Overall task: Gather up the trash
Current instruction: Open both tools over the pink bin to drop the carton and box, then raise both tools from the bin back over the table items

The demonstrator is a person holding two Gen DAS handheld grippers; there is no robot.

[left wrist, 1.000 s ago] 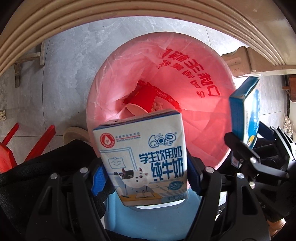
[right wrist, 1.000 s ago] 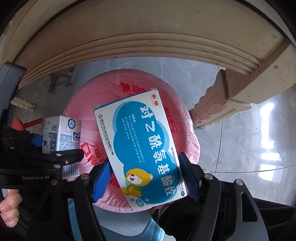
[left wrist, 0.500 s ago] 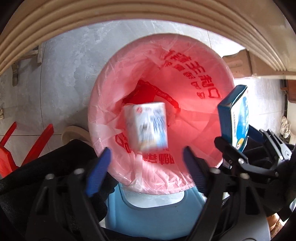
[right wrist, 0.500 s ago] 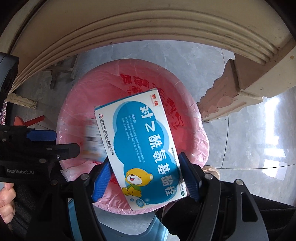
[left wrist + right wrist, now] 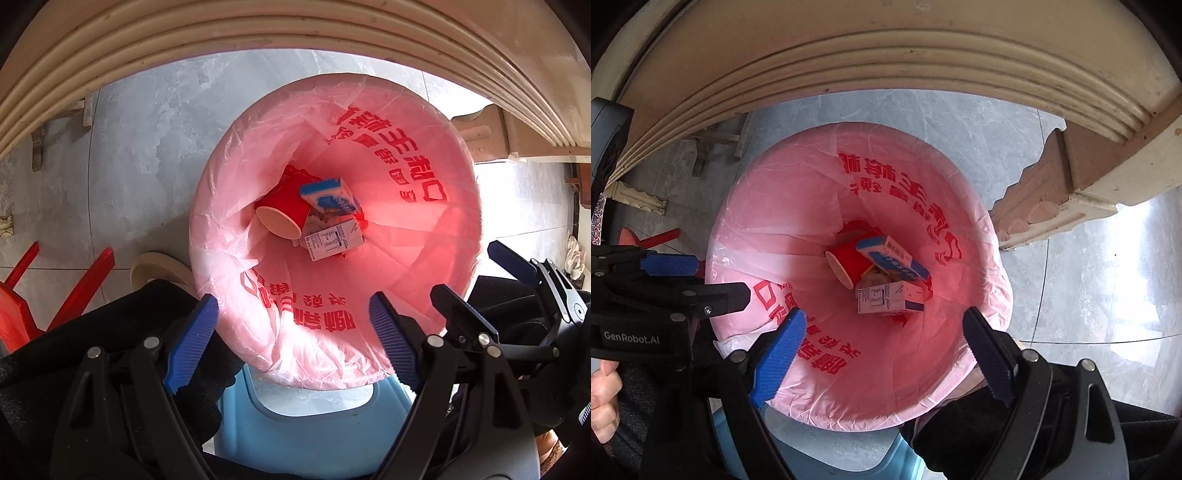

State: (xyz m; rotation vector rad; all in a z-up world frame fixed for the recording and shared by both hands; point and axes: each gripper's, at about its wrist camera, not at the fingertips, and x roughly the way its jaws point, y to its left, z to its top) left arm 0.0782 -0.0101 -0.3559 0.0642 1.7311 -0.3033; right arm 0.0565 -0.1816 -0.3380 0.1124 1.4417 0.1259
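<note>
Left claw: black two-finger left gripper [image 5: 291, 339] with blue ribbed pads, spread wide and empty; a second ago clamped on the milk carton, half a second ago already parted with the carton blurred in mid-fall.
Right claw: matching black right gripper [image 5: 886, 345], spread wide and empty; half a second ago clamped on the blue-and-white medicine box, now let go.
Position of claws: both poised above the near rim of the round bin lined with a pink plastic bag printed in red characters [image 5: 798, 236], side by side, well apart from the contents.
Milk carton: small white-and-blue paper milk carton [image 5: 332, 242] lying on its side at the bottom of the bag, label panel up, toward the near side of the pile.
Medicine box: flat blue-and-white cardboard box [image 5: 892, 258] resting tilted on the pile, touching the carton and lying against the cup, toward the far side.
Cup: red paper cup [image 5: 282, 214] on its side at the left of the pile, mouth turned toward the near left wall.
Surroundings: grey tiled floor [image 5: 140, 140] round the bin; beige moulded table edge [image 5: 886, 59] overhead; pale blue plastic stool [image 5: 314, 428] just beside the near rim; red plastic legs [image 5: 85, 277] at far left.
Meaning for task: both items delivered, by judgement this drop complete; likely next, claws free to go for more trash, if any remains out of view.
</note>
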